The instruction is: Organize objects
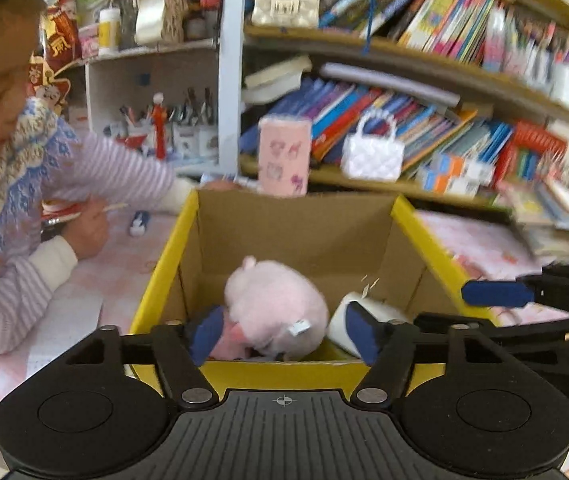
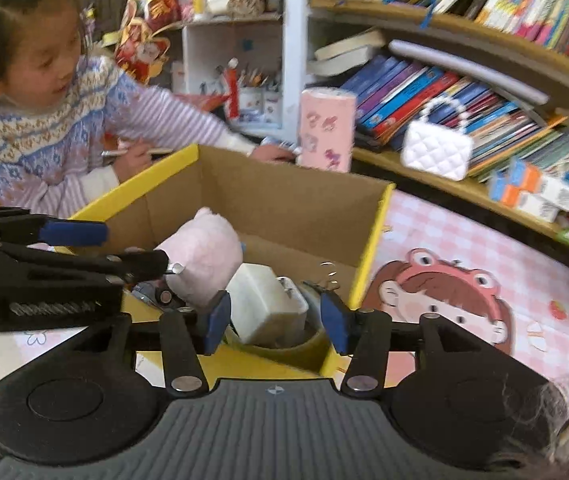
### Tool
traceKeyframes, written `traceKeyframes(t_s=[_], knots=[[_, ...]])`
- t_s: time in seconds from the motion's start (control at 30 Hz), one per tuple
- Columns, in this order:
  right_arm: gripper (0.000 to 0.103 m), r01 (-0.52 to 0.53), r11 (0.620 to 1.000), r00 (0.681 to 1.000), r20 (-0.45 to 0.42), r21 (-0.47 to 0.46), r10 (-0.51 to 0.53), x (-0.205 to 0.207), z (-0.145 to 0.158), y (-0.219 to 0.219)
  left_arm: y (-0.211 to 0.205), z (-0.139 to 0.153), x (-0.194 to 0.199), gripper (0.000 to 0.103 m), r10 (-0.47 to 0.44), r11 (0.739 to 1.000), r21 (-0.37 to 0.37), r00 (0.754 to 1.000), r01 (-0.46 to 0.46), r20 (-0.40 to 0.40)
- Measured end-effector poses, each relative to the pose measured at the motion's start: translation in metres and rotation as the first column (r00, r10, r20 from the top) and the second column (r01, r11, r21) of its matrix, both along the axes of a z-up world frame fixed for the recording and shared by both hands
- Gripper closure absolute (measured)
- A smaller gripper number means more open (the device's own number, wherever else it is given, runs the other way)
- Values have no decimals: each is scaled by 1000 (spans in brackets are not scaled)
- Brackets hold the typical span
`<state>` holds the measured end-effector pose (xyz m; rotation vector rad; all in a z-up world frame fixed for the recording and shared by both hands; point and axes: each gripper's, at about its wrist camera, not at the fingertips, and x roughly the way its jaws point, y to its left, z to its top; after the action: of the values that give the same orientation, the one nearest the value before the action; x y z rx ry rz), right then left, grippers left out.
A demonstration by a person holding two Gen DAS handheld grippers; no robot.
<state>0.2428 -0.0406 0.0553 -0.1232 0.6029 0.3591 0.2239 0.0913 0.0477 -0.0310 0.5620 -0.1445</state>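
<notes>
Grippers (image 1: 284, 334) (image 2: 276, 316) tilt down, open, over box (image 1: 292, 232).

Bright, even daylight; fisheye bends the edges, and motion blur smears everything.

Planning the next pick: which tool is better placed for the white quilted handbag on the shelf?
Right, probably: the handbag sits right of the box, nearer the right tool; the left tool would cross it.

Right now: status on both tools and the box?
Left tool open, right tool open, both empty. Pink plush toy and white block inside yellow-rimmed cardboard box. Person's hand at far rim.
</notes>
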Motion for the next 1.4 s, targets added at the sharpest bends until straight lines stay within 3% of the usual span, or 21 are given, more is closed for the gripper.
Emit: traceKeyframes(t_s=[0.13,0.27,0.57,0.77,0.93,1.4], knots=[[48,131,991,988,83,-4,-131,-36,12,-4,0,13,-19,26,-37,999,-14,998,38,59],[48,273,962,959,71,22,-274,-65,14,-9,-2,17,-40,20,-72,997,-17,994,73,79],[39,562,826,825,-56,-34,-563,-125,-16,2,-9,-11,-99,13,-115,990,77,993,116,-12],[37,625,779,775,-72,-54,-628,-174,-30,8,-18,-29,-131,12,-159,979,118,985,166,-68],[35,656,753,745,-111,-59,-658,-197,-36,4,-20,-35,-140,12,-182,976,101,977,194,-115],[29,707,697,688,-114,-117,-717,-213,-45,-8,-39,-44,-145,11,-174,979,73,971,188,-166]])
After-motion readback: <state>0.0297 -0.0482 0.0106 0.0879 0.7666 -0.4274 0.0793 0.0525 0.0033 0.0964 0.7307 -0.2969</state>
